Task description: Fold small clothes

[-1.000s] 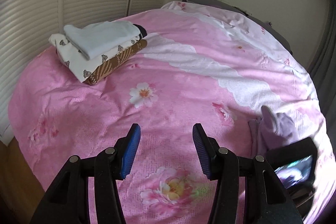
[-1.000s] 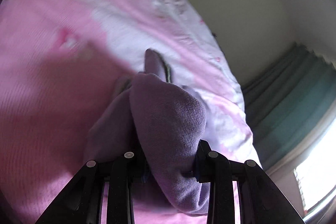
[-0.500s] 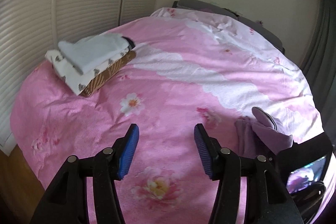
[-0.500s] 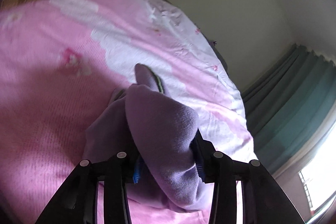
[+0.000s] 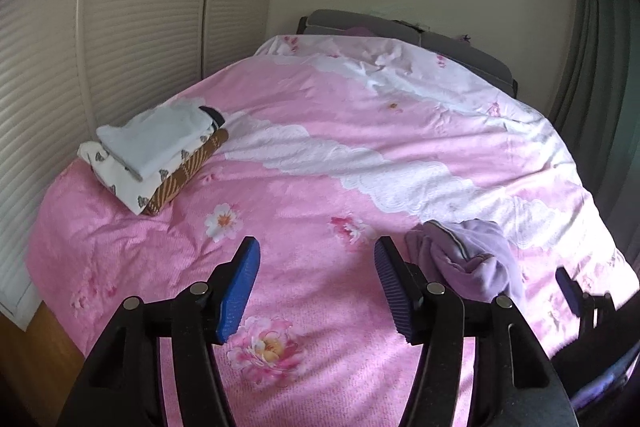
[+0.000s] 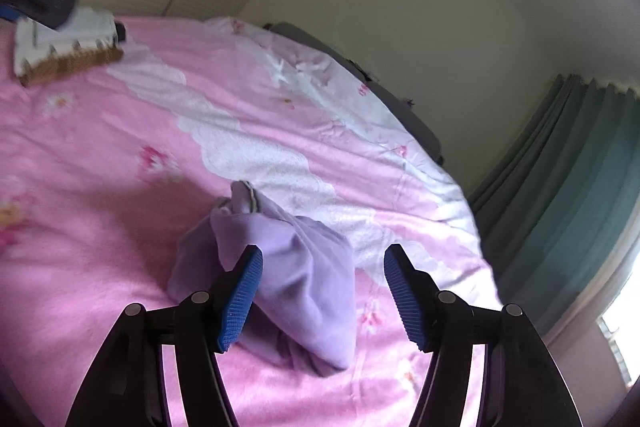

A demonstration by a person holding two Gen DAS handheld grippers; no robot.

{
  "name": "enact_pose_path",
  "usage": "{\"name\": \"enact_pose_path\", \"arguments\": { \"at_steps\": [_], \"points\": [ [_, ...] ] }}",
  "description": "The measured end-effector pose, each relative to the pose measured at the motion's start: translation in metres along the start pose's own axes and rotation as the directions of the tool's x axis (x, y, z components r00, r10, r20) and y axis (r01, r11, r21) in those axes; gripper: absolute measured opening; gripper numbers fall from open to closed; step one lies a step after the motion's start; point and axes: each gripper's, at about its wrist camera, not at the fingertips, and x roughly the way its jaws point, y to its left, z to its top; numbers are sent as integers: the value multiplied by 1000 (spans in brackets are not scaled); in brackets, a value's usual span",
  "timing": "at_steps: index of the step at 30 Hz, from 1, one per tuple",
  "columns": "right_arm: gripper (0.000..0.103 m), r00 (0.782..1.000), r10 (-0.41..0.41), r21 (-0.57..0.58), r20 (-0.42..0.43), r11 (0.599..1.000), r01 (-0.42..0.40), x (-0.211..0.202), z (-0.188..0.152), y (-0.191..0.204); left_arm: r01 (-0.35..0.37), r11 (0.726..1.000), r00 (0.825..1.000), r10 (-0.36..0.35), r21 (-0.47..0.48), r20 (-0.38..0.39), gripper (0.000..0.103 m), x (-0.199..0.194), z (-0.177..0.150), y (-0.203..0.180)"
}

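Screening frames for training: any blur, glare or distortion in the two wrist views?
Left wrist: sharp, with strong fisheye bowing of the bed and dark corner vignette. Right wrist: motion blur on the folded stack and bedspread flowers; lilac garment fairly clear; window at the right edge blown out.

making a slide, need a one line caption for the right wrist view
Right gripper, jaws just opened, above a crumpled purple garment lying on the pink floral bedspread.

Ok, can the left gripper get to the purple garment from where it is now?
Probably yes: the left gripper is open and empty, and the purple garment lies loose on the bedspread just beside it, with nothing between them.
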Motion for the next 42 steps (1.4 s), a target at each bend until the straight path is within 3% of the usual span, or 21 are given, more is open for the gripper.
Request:
{"name": "enact_pose_path", "arguments": {
  "at_steps": [7,13,16,19,24,27,31,35,37,42],
  "points": [
    [63,994,112,253,-14,962,-105,4,-42,-61,123,992,991,-122,29,-52,59,20,-11,-39],
    [63,978,201,364,-58,916,-166,37,-75,-103,275,959,955,-265,69,-130,51,55,-27,-99],
    [63,957,282,407,-69,883,-231,52,-93,-112,315,943,943,-298,111,-148,46,67,-34,-124],
    [63,933,349,452,-83,848,-277,65,-107,-114,317,936,942,-292,151,-168,38,80,-40,-140],
    [60,872,482,507,-82,774,-380,93,-118,-106,317,933,941,-287,169,-176,25,96,-44,-144],
    [58,850,521,523,-80,747,-409,104,-118,-98,283,943,947,-246,175,-207,22,109,-50,-138],
    [36,825,559,500,-85,740,-450,111,-116,-83,262,957,942,-226,124,-249,22,127,-62,-122],
    [32,832,548,477,-89,757,-448,110,-116,-75,244,962,947,-209,124,-245,22,136,-73,-118],
    [32,823,557,488,-112,752,-443,116,-120,-73,238,963,948,-202,125,-248,22,142,-77,-116],
    [32,820,560,484,-119,754,-445,113,-122,-73,266,961,940,-243,70,-240,22,136,-78,-107]
  ]
}}
